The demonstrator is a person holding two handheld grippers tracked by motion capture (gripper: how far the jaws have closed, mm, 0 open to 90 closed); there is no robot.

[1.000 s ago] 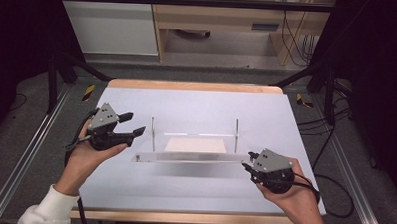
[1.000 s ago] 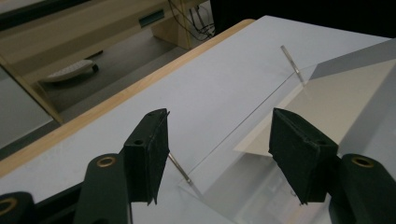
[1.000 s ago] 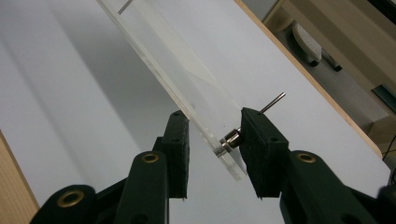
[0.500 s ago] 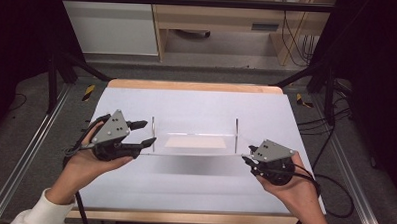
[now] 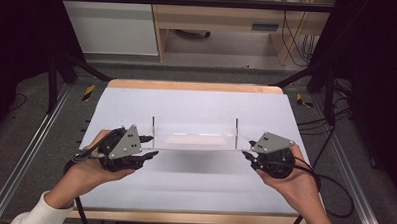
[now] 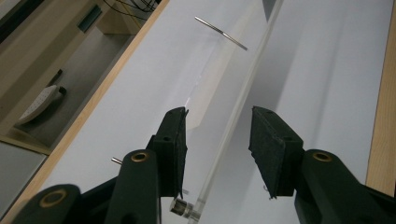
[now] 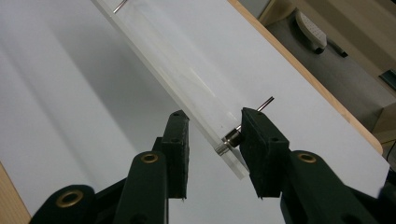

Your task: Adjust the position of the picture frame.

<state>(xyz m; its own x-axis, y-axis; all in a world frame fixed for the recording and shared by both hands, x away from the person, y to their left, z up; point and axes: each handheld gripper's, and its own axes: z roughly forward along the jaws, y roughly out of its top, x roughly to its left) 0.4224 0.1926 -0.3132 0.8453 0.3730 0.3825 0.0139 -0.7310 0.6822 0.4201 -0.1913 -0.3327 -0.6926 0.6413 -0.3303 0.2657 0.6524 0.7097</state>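
A clear acrylic plate (image 5: 193, 142) with two thin upright metal rods (image 5: 153, 124) lies across the middle of the white table (image 5: 193, 192). My right gripper (image 5: 247, 148) holds its right end. In the right gripper view the pads (image 7: 180, 140) clamp the plate's (image 7: 177, 70) edge, one against a metal foot (image 7: 229, 137). My left gripper (image 5: 152, 146) is at the plate's left end. In the left gripper view its jaws (image 6: 219, 116) have just been closing. The plate's edge (image 6: 243, 93) runs between them with a gap to the right pad (image 6: 268, 149).
The table has a wooden rim (image 5: 192, 86) at the far side. Aluminium rails (image 5: 30, 156) run along both sides, and cables (image 5: 333, 197) trail at the right. A wooden shelf unit (image 5: 220, 17) stands on the floor beyond the table.
My left gripper has moved right to the plate's left end and its jaws have narrowed around it. The right gripper has stayed put at the right end.
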